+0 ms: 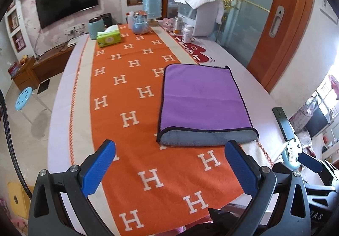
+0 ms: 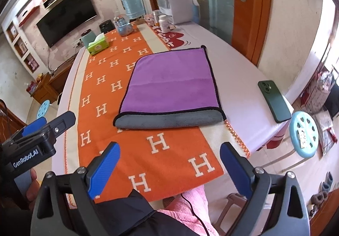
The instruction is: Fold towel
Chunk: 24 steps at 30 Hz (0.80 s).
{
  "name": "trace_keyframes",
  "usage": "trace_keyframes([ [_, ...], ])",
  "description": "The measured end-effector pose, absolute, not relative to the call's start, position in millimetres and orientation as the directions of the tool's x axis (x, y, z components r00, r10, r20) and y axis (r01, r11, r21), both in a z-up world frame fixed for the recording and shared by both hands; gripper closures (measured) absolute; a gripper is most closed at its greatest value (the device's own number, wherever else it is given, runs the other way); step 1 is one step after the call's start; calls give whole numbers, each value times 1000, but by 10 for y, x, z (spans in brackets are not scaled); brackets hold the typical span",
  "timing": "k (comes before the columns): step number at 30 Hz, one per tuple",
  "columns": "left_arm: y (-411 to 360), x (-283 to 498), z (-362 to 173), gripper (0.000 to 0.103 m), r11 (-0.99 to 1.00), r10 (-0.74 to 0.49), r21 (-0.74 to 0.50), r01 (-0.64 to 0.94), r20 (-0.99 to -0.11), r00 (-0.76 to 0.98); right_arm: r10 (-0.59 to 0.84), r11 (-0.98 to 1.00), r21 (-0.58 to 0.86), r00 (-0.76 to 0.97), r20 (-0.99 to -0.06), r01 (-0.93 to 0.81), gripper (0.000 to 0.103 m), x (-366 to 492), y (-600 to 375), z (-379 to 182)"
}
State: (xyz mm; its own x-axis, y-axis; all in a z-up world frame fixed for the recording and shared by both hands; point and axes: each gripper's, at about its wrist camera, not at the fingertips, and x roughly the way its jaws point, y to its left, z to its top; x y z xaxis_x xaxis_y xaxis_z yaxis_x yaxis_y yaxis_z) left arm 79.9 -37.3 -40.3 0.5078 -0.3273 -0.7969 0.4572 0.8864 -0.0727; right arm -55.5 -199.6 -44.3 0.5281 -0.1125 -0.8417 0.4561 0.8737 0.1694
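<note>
Both my left gripper (image 1: 169, 169) and right gripper (image 2: 170, 170) hang spread wide and empty at the bottom of each frame, short of the purple towel (image 1: 203, 100) lying folded mid-frame on the orange runner (image 1: 131, 121); it looks soft, light and limp, so I'd pinch its near grey edge.

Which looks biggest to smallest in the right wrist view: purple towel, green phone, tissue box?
1. purple towel
2. green phone
3. tissue box
The phone lies nearer the camera than the box, so those two are unsure.
</note>
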Motion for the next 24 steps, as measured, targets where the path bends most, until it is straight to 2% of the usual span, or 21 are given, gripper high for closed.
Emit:
trace_keyframes([
  [9, -687, 1063, -674, 1, 866, -326, -80, 493, -838, 437, -89, 862, 184, 499, -862, 472, 14, -366, -2316, -665],
  [24, -1025, 1653, -1282, 1, 870, -247, -65, 488, -915, 319, -63, 833, 170, 396, -916, 527, 24, -48, -2914, -1244],
])
